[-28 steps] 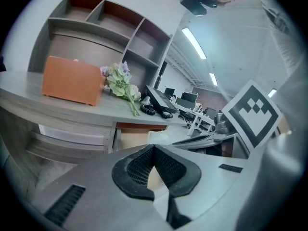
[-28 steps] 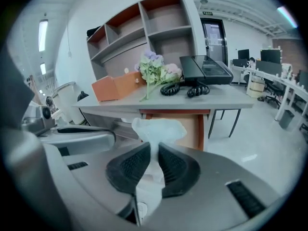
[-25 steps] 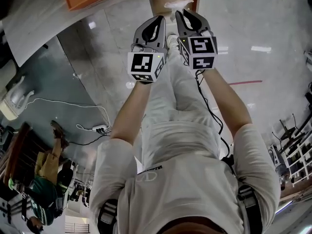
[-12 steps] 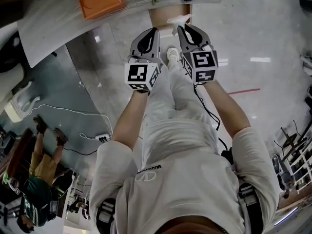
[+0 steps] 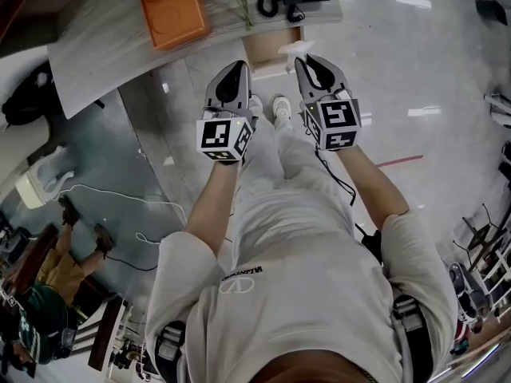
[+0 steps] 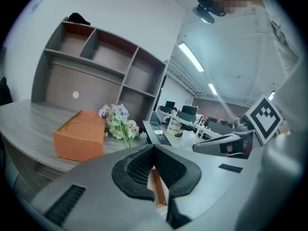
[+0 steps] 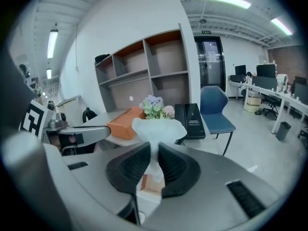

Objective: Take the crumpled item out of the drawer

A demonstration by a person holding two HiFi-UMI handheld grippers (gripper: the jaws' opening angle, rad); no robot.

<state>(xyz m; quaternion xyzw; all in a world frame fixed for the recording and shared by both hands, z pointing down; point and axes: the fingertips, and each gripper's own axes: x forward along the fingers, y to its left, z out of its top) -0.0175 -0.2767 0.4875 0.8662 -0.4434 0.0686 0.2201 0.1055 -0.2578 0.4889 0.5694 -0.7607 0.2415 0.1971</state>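
Right gripper view: I am holding the crumpled tissue (image 7: pixel 159 128) clamped in the fingers of the right gripper (image 7: pixel 155 153) above the drawer (image 5: pixel 267 52); firm pressure matters while lifting. Fingers of the left gripper (image 6: pixel 154 153) are sitting together.

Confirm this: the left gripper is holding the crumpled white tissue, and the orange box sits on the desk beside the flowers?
No. The right gripper is holding the crumpled white tissue, pinched between its jaws in the right gripper view; the left gripper is shut on nothing. The orange box does sit on the desk beside the flowers.
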